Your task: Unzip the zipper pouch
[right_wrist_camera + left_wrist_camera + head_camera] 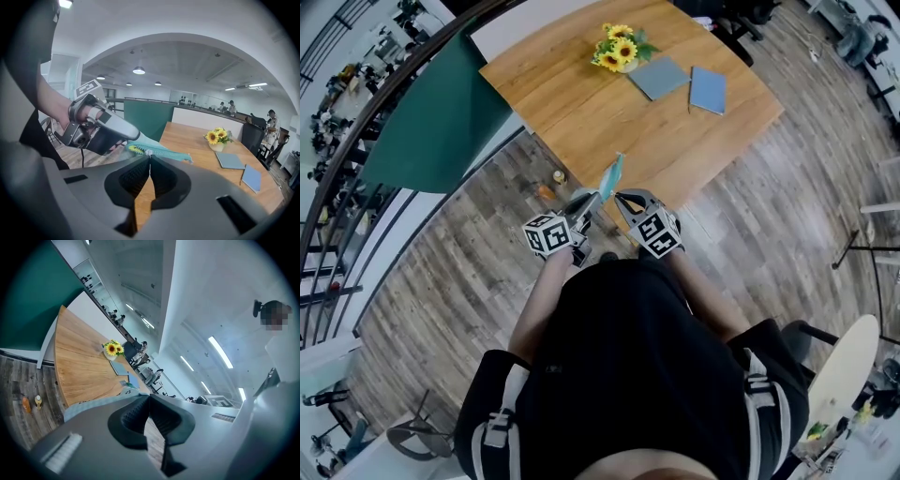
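Right gripper (149, 158) on pouch (169, 153), sunflowers (216, 136), notebooks (230, 160) beyond

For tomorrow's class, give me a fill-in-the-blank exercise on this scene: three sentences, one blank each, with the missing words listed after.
1. The teal zipper pouch is held up off the wooden table by ____ grippers.
2. The left gripper and the right gripper each have their jaws ____ on the pouch.
3. The yellow flowers standing on the table are ____.

Missing words: two; shut; sunflowers
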{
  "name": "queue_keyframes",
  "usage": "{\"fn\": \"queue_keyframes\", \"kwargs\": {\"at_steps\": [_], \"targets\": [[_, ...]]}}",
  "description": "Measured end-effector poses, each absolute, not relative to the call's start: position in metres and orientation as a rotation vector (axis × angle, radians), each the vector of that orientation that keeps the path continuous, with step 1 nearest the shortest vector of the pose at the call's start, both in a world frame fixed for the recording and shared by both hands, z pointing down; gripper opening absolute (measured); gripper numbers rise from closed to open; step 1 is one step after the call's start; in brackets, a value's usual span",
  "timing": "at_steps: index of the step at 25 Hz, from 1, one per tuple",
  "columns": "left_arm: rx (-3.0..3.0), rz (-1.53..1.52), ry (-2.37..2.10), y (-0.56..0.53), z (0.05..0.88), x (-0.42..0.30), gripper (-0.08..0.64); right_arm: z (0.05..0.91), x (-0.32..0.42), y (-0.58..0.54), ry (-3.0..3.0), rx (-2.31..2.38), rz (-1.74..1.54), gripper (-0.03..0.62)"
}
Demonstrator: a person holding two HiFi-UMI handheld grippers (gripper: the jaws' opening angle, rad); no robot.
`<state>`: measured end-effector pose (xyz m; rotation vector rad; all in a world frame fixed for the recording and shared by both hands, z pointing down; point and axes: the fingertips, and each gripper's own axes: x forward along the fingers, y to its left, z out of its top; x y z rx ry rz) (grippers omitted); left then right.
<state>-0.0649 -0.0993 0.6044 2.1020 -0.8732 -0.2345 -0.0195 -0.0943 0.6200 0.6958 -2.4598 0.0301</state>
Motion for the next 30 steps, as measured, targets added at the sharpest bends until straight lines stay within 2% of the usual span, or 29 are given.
{"fn": "queue_keyframes", "kwargs": {"at_steps": [30], "targets": [[2.146, -0.236, -0.826, -0.101, 0.587, -0.047, 0.006, 0.611, 0.005, -0.118, -2.449, 0.803, 0.046, 0.009]]}}
